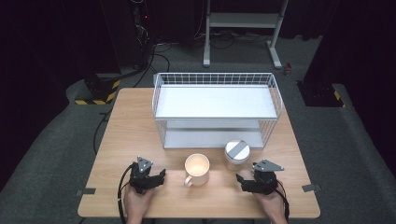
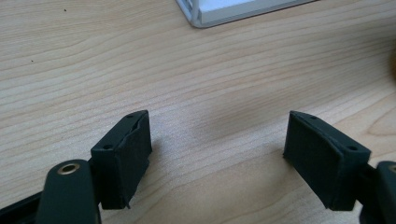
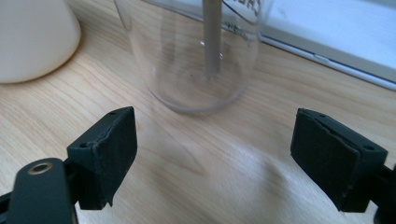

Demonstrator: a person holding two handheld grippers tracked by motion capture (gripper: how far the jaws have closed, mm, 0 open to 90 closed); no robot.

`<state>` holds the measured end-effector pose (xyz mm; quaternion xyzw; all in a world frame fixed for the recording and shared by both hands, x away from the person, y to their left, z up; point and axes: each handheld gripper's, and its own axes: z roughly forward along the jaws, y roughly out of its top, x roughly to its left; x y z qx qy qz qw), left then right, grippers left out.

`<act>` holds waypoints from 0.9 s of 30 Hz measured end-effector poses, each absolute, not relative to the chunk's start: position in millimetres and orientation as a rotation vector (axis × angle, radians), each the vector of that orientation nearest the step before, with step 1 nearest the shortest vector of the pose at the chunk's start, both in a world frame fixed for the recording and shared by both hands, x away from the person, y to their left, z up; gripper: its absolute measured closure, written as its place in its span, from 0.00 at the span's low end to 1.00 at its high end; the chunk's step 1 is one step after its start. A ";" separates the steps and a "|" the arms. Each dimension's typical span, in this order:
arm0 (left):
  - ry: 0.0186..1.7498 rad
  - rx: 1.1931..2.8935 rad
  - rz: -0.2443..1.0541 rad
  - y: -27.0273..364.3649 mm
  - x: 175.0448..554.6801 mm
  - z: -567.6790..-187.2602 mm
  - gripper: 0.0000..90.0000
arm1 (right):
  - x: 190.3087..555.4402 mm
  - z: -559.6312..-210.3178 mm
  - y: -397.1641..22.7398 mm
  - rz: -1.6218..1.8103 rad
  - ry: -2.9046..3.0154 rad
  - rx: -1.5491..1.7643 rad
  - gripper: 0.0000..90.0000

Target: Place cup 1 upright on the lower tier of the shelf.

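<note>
My right gripper (image 3: 212,156) is spread wide with nothing between the jaws, just short of the clear jar (image 3: 191,51); it stands upright beside the white mug (image 1: 196,169), before the wire rack (image 1: 215,109). Left gripper (image 2: 217,149) is spread too.

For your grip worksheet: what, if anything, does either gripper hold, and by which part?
Nothing. The left gripper is open over bare table; the right gripper is open, short of the clear jar.

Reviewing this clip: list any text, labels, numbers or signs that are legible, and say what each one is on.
Clear jar, right gripper view: dark printed letters near its top edge, cut off by the frame and blurred; not readable.
Black-and-yellow hazard stripes, high view, on the base on the floor left of the table: a warning marking, no words.
White mug and wire rack: no lettering visible.
</note>
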<state>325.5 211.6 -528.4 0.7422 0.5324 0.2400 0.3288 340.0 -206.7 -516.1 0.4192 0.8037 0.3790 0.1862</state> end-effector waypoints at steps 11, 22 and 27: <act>1.396 1.941 0.624 211.3 325.4 -528.4 0.26 | 351.4 -515.1 -194.2 1.061 2.262 1.154 0.14; 1.396 1.941 0.624 211.3 325.4 -528.4 0.26 | 359.3 -513.3 -184.1 1.091 2.250 1.157 0.14; 1.391 1.946 0.629 212.1 325.6 -528.3 0.26 | 362.7 -510.6 -178.0 1.087 2.227 1.140 0.14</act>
